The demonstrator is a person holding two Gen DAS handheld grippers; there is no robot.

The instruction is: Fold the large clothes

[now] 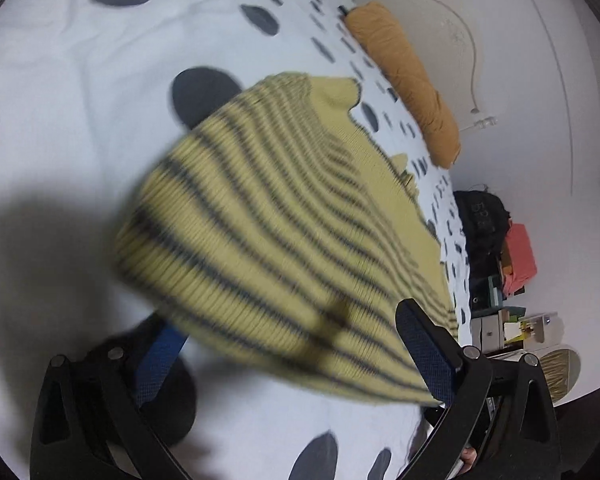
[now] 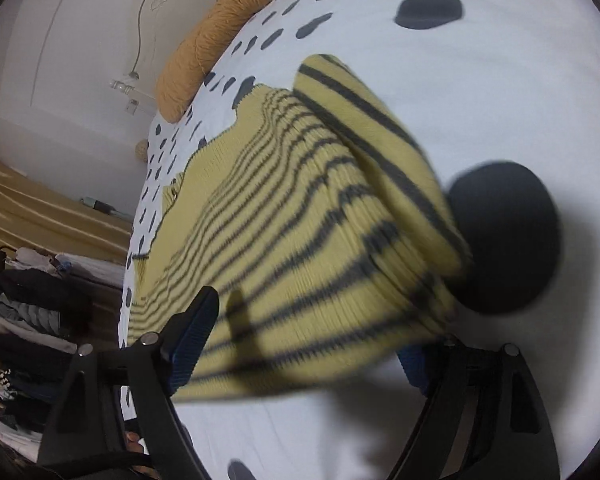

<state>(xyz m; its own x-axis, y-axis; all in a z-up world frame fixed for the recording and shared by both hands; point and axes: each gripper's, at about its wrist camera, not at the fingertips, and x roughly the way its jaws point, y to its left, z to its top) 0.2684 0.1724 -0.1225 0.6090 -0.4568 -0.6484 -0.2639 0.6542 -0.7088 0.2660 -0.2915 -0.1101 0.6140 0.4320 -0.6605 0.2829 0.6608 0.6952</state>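
A yellow knit sweater with dark stripes (image 1: 276, 232) lies on a white bedspread with dark spots (image 1: 80, 80), its near ribbed hem lifted and blurred. In the left wrist view, my left gripper (image 1: 292, 344) has its fingers wide apart with the hem draped between them; the blue-padded right finger (image 1: 424, 344) sits over the fabric, the left one under it. In the right wrist view, the sweater (image 2: 300, 240) hangs between the fingers of my right gripper (image 2: 308, 344), jaws wide apart, with the left finger (image 2: 192, 336) on top of the cloth.
An orange bolster pillow (image 1: 404, 76) lies at the bed's far edge by the white wall; it also shows in the right wrist view (image 2: 216, 40). Dark bags and boxes (image 1: 492, 240) stand beside the bed. A rack of folded clothes (image 2: 28, 320) stands on the floor.
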